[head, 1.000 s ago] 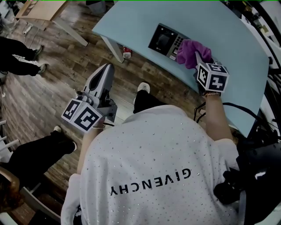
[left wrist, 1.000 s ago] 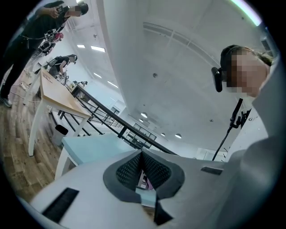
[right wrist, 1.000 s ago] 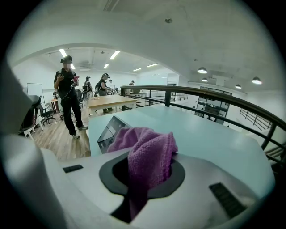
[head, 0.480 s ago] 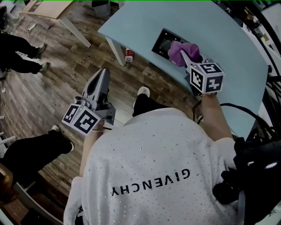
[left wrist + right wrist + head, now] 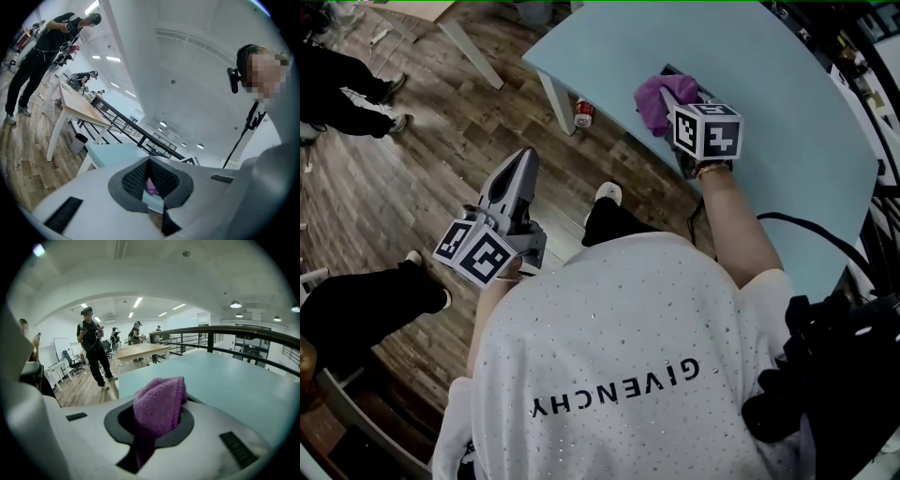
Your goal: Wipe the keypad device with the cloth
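R gripper point(image 5: 155, 423) clenched on purple cloth point(image 5: 658, 97); wad bulges out past the jaws. L gripper point(image 5: 523, 159) drawn shut, nothing in it, hanging at 9 o'clock over wood floor, well apart from table point(image 5: 787, 112).

Keypad device point(image 5: 684, 77) at approx 12–1 o'clock, near table's edge on the person's side. Almost all of it is under cloth + R gripper; only a dark sliver shows.

Risks:
- Device sits close to the edge w/ nothing bracing it, so a hard stroke toward 9 o'clock could shove it off.
- Wad is small; press too low and hard jaw tips, not cloth, rub the screen/keys.
- Cloth may creep out of the grip under drag.

Orientation: device long axis and facing can't be read, too covered. Cloth's length runs along the jaws, pointing approx 10–11 o'clock in head view.
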Demonstrator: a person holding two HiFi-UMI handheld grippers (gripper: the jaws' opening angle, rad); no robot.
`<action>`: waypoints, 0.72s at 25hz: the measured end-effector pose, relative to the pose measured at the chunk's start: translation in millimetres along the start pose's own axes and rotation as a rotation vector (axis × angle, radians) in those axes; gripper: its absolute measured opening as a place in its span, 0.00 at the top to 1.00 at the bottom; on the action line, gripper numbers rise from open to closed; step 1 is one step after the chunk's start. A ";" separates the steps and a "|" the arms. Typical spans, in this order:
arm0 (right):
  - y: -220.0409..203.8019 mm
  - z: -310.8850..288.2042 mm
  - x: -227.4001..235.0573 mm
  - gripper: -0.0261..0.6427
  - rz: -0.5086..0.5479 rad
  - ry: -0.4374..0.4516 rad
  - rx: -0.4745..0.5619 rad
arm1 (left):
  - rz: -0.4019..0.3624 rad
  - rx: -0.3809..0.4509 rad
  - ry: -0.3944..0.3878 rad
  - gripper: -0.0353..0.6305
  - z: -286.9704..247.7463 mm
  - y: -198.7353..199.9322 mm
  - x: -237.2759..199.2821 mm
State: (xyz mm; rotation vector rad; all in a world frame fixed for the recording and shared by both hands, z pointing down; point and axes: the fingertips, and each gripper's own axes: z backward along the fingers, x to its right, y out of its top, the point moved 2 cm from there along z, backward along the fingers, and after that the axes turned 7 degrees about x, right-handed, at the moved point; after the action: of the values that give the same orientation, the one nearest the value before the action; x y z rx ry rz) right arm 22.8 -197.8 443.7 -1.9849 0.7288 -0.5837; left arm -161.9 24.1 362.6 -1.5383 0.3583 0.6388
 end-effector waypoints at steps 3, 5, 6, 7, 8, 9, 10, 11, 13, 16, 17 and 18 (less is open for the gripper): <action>-2.6 1.9 3.5 0.91 0.023 -0.034 -0.003 | 0.000 0.002 -0.001 0.94 1.0 2.6 -0.3; -5.2 4.5 5.4 0.91 0.027 -0.046 0.003 | 0.000 -0.001 -0.004 0.94 0.1 1.1 -2.5; -7.4 6.3 7.1 0.91 0.025 -0.052 0.007 | 0.000 -0.003 -0.007 0.94 -0.7 -0.8 -3.6; -9.9 8.9 9.5 0.91 0.022 -0.059 0.010 | 0.001 -0.006 -0.011 0.94 -1.7 -3.0 -4.1; -12.5 12.7 12.3 0.91 0.022 -0.069 0.012 | 0.002 -0.011 -0.016 0.94 -2.6 -5.2 -3.4; -14.5 17.9 15.1 0.91 0.023 -0.078 0.012 | 0.003 -0.017 -0.022 0.94 -3.4 -6.8 -1.4; -15.9 24.3 17.8 0.91 0.025 -0.088 0.010 | 0.003 -0.022 -0.029 0.94 -3.8 -7.3 1.8; -17.0 31.2 20.3 0.91 0.024 -0.098 0.006 | 0.004 -0.027 -0.035 0.94 -4.2 -7.1 5.4; -21.4 42.7 26.4 0.91 0.015 -0.117 -0.001 | 0.005 -0.031 -0.047 0.94 -6.4 -6.3 10.4; -32.6 53.2 37.8 0.91 -0.017 -0.143 -0.005 | 0.002 -0.038 -0.065 0.94 -12.9 -8.5 12.9; -35.5 57.3 41.0 0.91 -0.023 -0.151 -0.005 | 0.000 -0.040 -0.069 0.94 -14.1 -9.1 14.8; -37.5 62.0 43.6 0.91 -0.026 -0.158 -0.004 | 0.000 -0.041 -0.073 0.94 -14.5 -9.5 17.6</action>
State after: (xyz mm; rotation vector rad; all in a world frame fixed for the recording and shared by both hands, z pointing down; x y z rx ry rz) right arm 104.0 -175.8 452.1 -2.0208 0.6083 -0.4353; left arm -139.9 13.3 359.4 -1.5493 0.2917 0.7042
